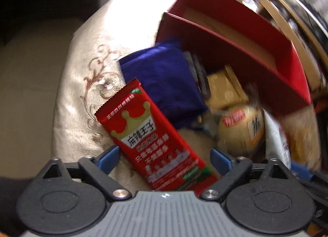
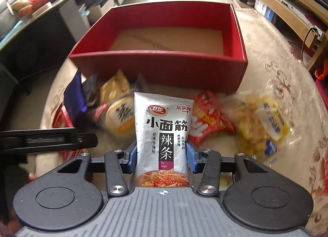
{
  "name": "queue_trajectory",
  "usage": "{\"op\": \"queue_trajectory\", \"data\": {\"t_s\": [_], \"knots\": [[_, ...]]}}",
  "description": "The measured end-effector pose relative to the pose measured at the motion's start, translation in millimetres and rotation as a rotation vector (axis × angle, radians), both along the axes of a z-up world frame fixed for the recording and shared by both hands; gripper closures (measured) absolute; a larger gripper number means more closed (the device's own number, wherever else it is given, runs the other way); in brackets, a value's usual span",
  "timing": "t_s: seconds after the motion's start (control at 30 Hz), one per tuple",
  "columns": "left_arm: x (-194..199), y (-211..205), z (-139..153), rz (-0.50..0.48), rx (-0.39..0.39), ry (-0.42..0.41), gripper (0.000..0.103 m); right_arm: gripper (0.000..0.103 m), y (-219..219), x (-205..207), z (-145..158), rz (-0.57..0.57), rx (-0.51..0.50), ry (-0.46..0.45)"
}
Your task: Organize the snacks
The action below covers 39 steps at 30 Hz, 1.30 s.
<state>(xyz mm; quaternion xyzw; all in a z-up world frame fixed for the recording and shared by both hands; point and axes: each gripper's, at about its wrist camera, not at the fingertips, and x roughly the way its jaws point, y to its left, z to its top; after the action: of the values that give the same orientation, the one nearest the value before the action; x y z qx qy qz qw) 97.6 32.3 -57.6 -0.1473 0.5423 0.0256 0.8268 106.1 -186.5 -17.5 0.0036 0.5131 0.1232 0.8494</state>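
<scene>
The red box [image 2: 160, 60] at the surface's far edge holds nothing yet. The right claw [image 2: 162, 153] clamps the silver snack pouch [image 2: 162, 132]; the left claw [image 1: 164, 157] gapes around the red snack packet [image 1: 151, 140], not gripping. Other snacks lie before the box.

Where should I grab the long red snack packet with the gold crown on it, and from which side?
Grip the long red foil snack packet across its narrow width near the lower end, coming down from above. It lies flat and slanted on the cream tablecloth, already between the open fingers of the left hand-held gripper, so rolling to square the pads with its long edges probably helps.
</scene>
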Motion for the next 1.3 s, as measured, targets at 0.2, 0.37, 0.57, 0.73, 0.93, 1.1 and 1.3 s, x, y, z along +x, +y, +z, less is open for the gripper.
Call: {"op": "queue_trajectory", "data": {"t_s": [0.2,0.37,0.57,0.73,0.93,1.1,1.3], "knots": [[-12,-12,2,-0.151,0.015,-0.019,0.023,0.050,3,-19,5,0.068,0.026,0.029],[-14,-14,5,-0.288,-0.021,-0.038,0.029,0.051,-3,-42,3,0.105,0.031,0.053],[-30,-56,4,-0.580,0.187,-0.046,0.029,0.051,-15,-70,-16,0.133,-0.015,0.105],[-19,-62,-11,-0.419,0.134,-0.003,0.014,0.038,-18,-70,-25,0.110,-0.058,0.091],[-25,-74,-20,-0.271,0.193,-0.024,0.009,0.016,-9,-59,-36,0.109,-0.129,0.029],[-41,-65,-22,-0.231,0.205,-0.017,0.014,0.025,-10,-63,-36,0.106,-0.149,0.015],[-56,-49,-9,-0.227,0.215,-0.026,0.052,0.054,-17,-71,-28,0.106,-0.126,0.021]]}}
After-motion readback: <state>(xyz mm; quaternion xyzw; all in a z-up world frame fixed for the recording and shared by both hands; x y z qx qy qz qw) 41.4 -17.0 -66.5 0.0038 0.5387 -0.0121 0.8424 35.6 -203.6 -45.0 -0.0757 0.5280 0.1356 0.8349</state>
